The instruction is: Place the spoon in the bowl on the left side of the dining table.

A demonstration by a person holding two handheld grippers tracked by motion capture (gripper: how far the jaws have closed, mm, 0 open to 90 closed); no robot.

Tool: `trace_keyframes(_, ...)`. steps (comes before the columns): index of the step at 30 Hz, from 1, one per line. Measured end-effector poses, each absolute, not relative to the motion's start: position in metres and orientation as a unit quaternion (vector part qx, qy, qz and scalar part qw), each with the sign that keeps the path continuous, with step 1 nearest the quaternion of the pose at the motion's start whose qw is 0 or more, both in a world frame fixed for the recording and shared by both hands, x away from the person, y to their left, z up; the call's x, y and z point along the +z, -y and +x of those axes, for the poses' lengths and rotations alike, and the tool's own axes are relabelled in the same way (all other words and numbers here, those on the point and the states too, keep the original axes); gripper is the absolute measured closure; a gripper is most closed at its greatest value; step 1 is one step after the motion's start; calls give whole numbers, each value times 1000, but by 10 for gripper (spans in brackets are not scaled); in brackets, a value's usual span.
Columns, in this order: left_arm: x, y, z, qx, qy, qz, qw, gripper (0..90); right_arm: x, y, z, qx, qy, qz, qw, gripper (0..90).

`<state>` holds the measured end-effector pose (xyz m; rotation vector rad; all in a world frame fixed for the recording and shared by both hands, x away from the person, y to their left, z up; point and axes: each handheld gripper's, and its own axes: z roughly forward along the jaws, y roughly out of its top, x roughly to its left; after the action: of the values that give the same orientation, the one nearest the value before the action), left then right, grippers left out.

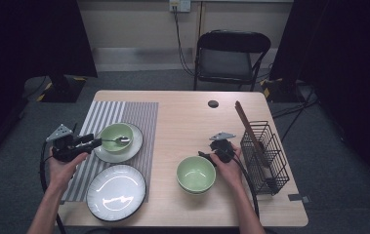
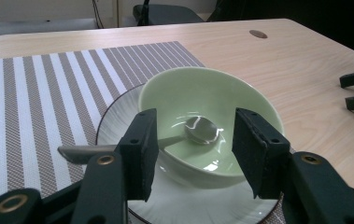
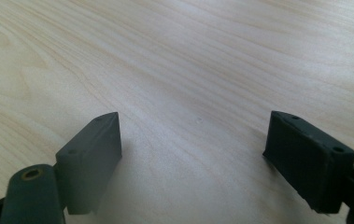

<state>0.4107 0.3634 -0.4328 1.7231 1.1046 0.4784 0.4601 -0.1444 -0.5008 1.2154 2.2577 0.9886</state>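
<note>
Spoon (image 2: 198, 131) already lay in the green bowl (image 2: 240, 100) on its plate (image 1: 136, 144); left gripper (image 2: 193, 151) released beside it, right gripper (image 3: 191, 158) also released, second bowl (image 1: 195, 173) unplaced.

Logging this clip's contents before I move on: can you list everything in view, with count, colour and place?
Table: 1, light wood, centre of the high view.
Placemat: 1, grey and white stripes, left part of the table.
Bowl with spoon: 1, pale green, on the small plate.
Spoon: 1, silver, lying in that bowl, handle over the rim.
Small plate: 1, white, on the placemat.
Large plate: 1, white with dark rim, near left edge of the table.
Second bowl: 1, pale green, on bare wood right of centre.
Wire rack: 1, black, right edge, with brown wooden utensils in it.
Folding chair: 1, black, beyond the table.
Left gripper: black, fingers open in front of the bowl with spoon.
Right gripper: black, fingers open over bare wood.
</note>
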Motion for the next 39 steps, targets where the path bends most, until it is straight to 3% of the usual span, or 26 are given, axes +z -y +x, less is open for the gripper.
trace_keyframes(17,-443,-371,436,186,-467,701,506,509,-501,144,460,353,-806,434,195,181)
trace_keyframes(26,-430,-366,432,191,-450,711,506,496,-501,144,460,353,-806,434,195,181)
trace_keyframes(32,-428,-368,419,184,-443,725,494,442,-501,144,460,353,-806,434,195,181)
trace_keyframes(39,-433,-368,400,184,-434,751,463,307,-501,144,460,353,-806,434,195,182)
